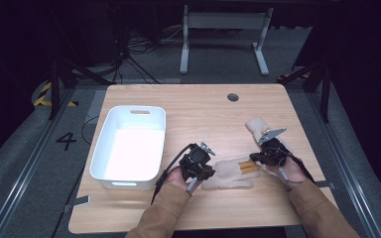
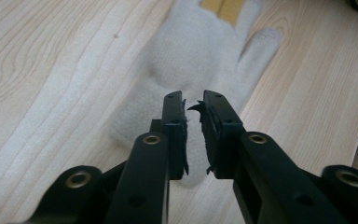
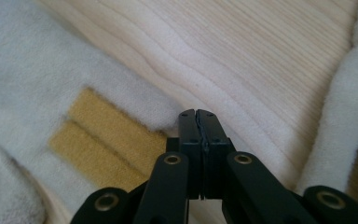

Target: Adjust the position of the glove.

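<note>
A: On the bench [image 1: 198, 106], front half: one cream glove [image 1: 228, 173], flat, cuff toward the left gripper [image 1: 202, 174], yellow strips [image 1: 248, 167] toward the right gripper [image 1: 256, 157]. Second cream glove [image 1: 258, 126] at 1 o'clock of the first, behind the right hand. White bin [image 1: 129, 146] at 9 o'clock of the left gripper, near the bench's left edge.

B: Open room?

A: Bare wood across the whole far half, 12 o'clock of both hands, past the round cable hole [image 1: 233, 97]. Narrow strip along the near edge; little margin at the right edge.

B: Hands?

A: Both forearms enter from 6 o'clock, sleeves tan. Left gripper low, its fingers [image 2: 175, 126] pinched onto the glove's [image 2: 200, 56] cuff, a slim gap between tips. Right gripper low at the glove's yellow strips [image 3: 105, 140]; its fingers [image 3: 189, 128] fully together at the glove's [image 3: 23, 84] edge; whether they pinch fabric, cannot tell.
</note>
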`<state>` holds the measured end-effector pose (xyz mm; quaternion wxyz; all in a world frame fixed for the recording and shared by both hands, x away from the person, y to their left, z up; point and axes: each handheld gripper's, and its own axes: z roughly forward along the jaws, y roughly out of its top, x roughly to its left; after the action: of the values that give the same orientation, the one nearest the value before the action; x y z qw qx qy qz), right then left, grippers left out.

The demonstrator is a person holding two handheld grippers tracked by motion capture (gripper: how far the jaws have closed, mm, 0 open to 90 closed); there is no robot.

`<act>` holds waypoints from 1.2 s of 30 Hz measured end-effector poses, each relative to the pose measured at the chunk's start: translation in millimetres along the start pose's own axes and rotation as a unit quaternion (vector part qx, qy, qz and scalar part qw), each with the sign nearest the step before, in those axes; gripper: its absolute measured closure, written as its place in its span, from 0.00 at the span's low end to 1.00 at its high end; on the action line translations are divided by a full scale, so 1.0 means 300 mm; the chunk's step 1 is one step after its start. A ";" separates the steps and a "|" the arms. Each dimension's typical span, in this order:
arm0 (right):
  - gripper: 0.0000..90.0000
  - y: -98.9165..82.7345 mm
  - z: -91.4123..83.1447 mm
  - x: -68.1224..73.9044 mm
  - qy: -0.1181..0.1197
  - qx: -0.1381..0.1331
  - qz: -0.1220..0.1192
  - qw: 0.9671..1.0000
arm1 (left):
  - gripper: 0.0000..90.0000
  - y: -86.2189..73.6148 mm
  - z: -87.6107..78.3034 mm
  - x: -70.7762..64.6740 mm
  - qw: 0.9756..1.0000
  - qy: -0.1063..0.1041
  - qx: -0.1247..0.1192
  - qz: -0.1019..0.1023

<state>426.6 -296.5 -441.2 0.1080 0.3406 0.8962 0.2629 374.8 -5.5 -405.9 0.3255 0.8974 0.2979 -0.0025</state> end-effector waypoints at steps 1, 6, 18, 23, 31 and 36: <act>0.99 -0.001 -0.001 0.001 0.000 -0.001 -0.006 1.000 | 0.91 0.002 0.000 0.001 1.000 -0.001 -0.001 -0.001; 0.99 -0.010 -0.016 0.023 0.003 0.008 -0.009 1.000 | 0.93 0.009 -0.010 0.008 1.000 -0.001 -0.011 -0.004; 0.99 -0.010 -0.043 0.040 0.004 0.004 -0.021 1.000 | 0.82 0.013 -0.032 0.023 0.999 0.009 -0.043 -0.013; 0.99 -0.008 -0.097 0.021 -0.020 -0.052 -0.002 0.998 | 0.77 0.008 -0.053 0.031 0.997 0.015 -0.066 -0.024; 0.90 -0.018 -0.171 -0.014 -0.026 -0.138 0.022 0.990 | 0.73 0.002 -0.073 0.035 0.996 0.009 -0.086 -0.019; 0.82 -0.033 -0.201 -0.050 -0.027 -0.174 0.045 0.983 | 0.72 -0.002 -0.078 0.036 0.996 0.009 -0.089 -0.017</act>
<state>409.8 -336.7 -396.0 0.1778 0.3636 0.8173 0.4101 379.0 14.3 -390.0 0.4010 0.8597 0.3153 0.0263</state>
